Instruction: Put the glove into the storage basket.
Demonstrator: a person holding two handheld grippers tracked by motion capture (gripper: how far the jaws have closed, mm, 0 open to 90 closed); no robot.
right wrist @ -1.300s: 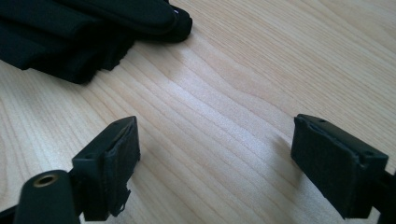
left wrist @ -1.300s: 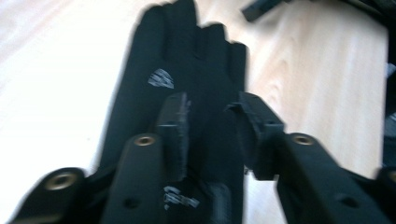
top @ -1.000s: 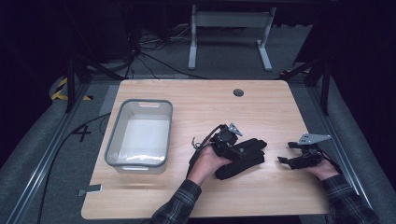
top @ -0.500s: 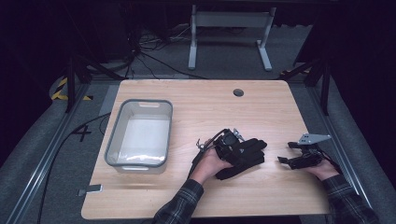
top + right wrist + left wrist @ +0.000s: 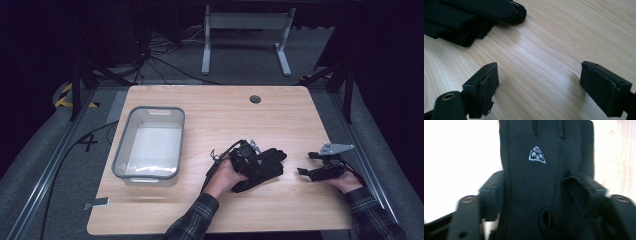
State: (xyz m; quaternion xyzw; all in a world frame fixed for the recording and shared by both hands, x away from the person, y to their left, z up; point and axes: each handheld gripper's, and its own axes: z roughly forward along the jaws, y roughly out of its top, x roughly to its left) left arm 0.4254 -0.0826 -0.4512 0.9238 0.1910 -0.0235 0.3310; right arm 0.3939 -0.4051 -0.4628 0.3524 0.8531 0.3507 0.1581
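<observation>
The left gripper (image 5: 534, 195) has just been closing its jaws, and both pads now press the sides of the black glove (image 5: 541, 177), so it looks ready to lift. The right gripper (image 5: 539, 87) rests open on bare wood. The glove (image 5: 260, 167) is soft, with a small white logo (image 5: 537, 155), near the table's (image 5: 210, 115) front edge, right of the plastic bin (image 5: 150, 142).
</observation>
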